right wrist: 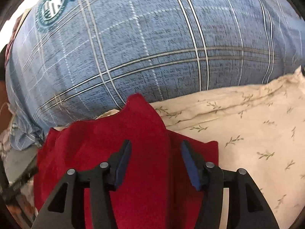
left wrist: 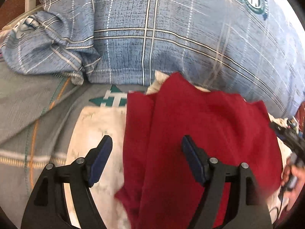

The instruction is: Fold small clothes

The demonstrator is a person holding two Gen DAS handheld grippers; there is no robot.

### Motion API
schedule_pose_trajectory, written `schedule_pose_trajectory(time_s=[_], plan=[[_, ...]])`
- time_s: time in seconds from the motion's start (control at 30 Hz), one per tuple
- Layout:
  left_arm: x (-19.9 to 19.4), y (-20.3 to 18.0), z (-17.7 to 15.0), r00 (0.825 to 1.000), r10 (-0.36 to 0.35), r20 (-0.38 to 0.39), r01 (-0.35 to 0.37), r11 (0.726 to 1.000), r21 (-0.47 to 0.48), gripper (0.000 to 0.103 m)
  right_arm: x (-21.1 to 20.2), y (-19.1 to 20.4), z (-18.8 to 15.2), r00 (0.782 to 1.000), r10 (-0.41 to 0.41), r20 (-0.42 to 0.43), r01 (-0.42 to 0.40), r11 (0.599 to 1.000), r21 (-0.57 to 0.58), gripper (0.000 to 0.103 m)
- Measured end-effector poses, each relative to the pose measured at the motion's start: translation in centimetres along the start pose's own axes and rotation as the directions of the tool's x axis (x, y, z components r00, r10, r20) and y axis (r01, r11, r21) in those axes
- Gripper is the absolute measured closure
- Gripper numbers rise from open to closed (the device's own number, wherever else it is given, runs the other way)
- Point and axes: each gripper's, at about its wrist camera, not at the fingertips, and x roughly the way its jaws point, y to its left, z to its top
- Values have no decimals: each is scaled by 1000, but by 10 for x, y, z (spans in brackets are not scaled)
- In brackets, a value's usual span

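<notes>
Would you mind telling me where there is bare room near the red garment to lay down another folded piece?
Right of the red garment, the cream leaf-print sheet lies bare up to the blue plaid pillow. Left of it, the pale cloth and grey bedspread are free. It is crowded at the far left by a crumpled plaid cover, and behind by the pillow.

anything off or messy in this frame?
Mostly no. The red garment lies uneven: its far edge is jagged and a fold runs down its left side, so it isn't squared up. Both the left gripper and right gripper are open above it. Nothing looks spilled or damaged.
</notes>
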Motion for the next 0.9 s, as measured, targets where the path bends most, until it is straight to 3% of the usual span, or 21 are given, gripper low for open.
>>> schedule_pose_trajectory(time_s=[0.03, 0.13, 0.17, 0.27, 0.33, 0.43, 0.53, 0.57, 0.63, 0.7, 0.77, 0.9], plan=[[-5, 2, -7, 1000, -3, -6, 3, 1000, 5, 28, 5, -1, -1, 1000, 2, -13, -2, 1000, 6, 50], [-16, 4, -25, 1000, -17, -26, 18, 1000, 9, 28, 8, 0, -3, 999, 24, -36, -24, 1000, -9, 94], [-19, 5, -31, 999, -20, -29, 20, 1000, 11, 28, 2, 1, -3, 1000, 19, -18, -20, 999, -28, 95], [-25, 6, -47, 999, -10, -37, 10, 1000, 4, 27, -17, -3, -3, 998, -32, 53, 35, 998, -50, 95], [-24, 12, -57, 999, -8, -39, 7, 1000, -18, 27, -12, -10, -3, 998, -52, 24, 52, 998, -25, 95], [-18, 18, -60, 999, -32, -41, 29, 998, -63, 27, -13, -11, -3, 998, -56, -3, 56, 998, 21, 87], [-20, 19, -61, 999, -28, -24, 27, 998, -49, 27, -41, -7, -2, 999, -30, 28, 28, 997, 74, 64], [-26, 17, -62, 999, -26, -20, 25, 999, -41, 27, -51, 1, -2, 999, -17, 51, 14, 998, 60, 61], [-26, 17, -64, 1000, -31, -6, 30, 999, -32, 27, -64, 28, -6, 998, 23, 65, -22, 1000, -22, 61], [-27, 18, -66, 999, -42, -1, 42, 998, -35, 27, -63, 63, -14, 995, 99, 11, -97, 988, -122, 61], [-28, 20, -67, 998, -62, -5, 62, 998, -26, 27, -53, 108, -27, 979, 187, -78, -199, 958, -208, 61], [-24, 25, -68, 997, -79, -16, 79, 997, -17, 27, -32, 181, -56, 954, 247, -167, -291, 897, -333, 61]])
